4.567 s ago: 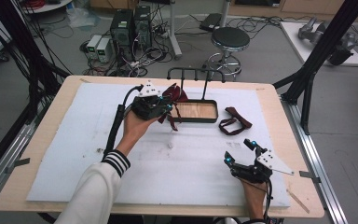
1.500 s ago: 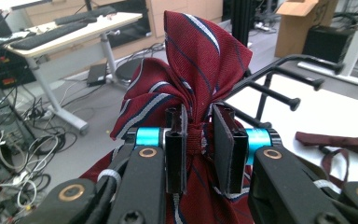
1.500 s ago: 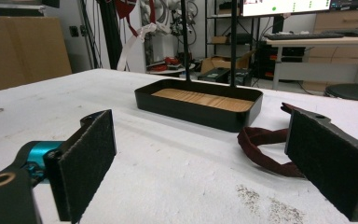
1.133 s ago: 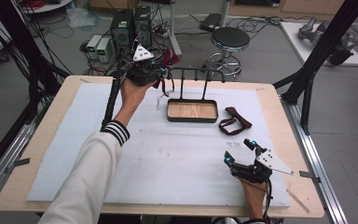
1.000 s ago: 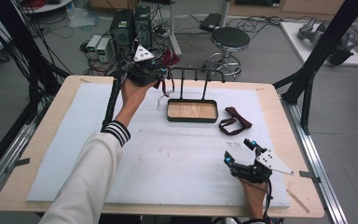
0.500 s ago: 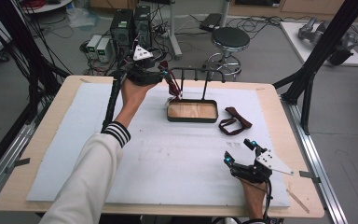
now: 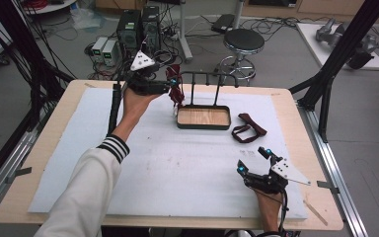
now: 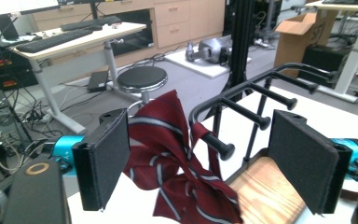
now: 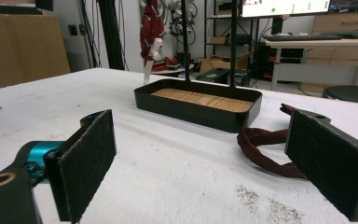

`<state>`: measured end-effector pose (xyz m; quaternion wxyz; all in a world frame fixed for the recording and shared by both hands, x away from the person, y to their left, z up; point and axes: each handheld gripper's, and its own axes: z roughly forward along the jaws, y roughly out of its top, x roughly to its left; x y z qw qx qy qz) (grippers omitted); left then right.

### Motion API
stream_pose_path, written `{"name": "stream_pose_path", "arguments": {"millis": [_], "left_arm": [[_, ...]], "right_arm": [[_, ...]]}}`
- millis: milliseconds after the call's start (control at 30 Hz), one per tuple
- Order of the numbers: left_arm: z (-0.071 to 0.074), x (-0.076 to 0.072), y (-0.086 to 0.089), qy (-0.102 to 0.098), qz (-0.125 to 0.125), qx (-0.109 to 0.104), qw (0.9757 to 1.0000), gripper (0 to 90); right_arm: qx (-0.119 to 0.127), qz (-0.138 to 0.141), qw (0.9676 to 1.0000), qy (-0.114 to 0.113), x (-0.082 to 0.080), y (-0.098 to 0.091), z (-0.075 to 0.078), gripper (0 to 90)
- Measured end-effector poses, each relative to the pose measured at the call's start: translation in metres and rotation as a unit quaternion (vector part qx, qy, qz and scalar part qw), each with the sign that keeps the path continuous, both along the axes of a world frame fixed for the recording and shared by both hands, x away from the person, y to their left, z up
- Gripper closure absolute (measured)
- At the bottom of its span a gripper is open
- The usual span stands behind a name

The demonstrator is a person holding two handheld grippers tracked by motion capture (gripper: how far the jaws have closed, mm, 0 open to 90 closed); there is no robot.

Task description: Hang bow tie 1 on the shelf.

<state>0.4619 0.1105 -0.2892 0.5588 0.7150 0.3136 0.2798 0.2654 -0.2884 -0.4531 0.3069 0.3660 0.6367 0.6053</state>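
Observation:
A dark red striped tie [image 7: 176, 92] [image 8: 177, 158] hangs over the leftmost peg of the black rack [image 7: 205, 75] [image 8: 261, 93], which rises from a wooden-floored tray [image 7: 203, 118] [image 8: 265, 196]. My left gripper [image 7: 170, 84] [image 8: 200, 140] is held up at that peg. Its jaws have just been opening and now stand open, with the tie between the pads but not pressed. My right gripper [image 7: 252, 160] [image 9: 200, 154] rests on the mat at the front right, open with nothing between its jaws. It faces the tray [image 9: 200, 109].
A second dark red tie [image 7: 248, 127] [image 9: 265, 144] lies looped on the white mat just right of the tray. Beyond the table's far edge are a round stool [image 7: 244, 42], computer boxes and cables on the floor. Black frame posts stand at both sides.
The left gripper carried the striped tie up from beside the tray to the rack. Within the last second its jaws opened, leaving the tie draped on the peg. The right gripper stayed still.

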Motion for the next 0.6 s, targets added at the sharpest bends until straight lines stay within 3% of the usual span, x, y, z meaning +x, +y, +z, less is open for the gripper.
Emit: {"name": "stream_pose_path", "arguments": {"millis": [100, 367, 600], "left_arm": [[-0.002, -0.009, 0.007, -0.01, -0.007, 0.006, 0.9999, 20.8], [-0.007, -0.03, 0.029, -0.018, -0.028, -0.008, 0.9994, 20.8], [-0.015, -0.054, 0.064, -0.027, -0.021, -0.019, 0.9992, 20.9]], "right_arm": [[0.003, -0.002, 1.0, 0.003, 0.0, 0.0, 0.0, 7.9], [-0.001, -0.001, 1.0, 0.002, 0.0, 0.0, 0.0, 7.9], [-0.002, -0.001, 1.0, 0.003, -0.001, 0.001, 0.0, 7.9]]}}
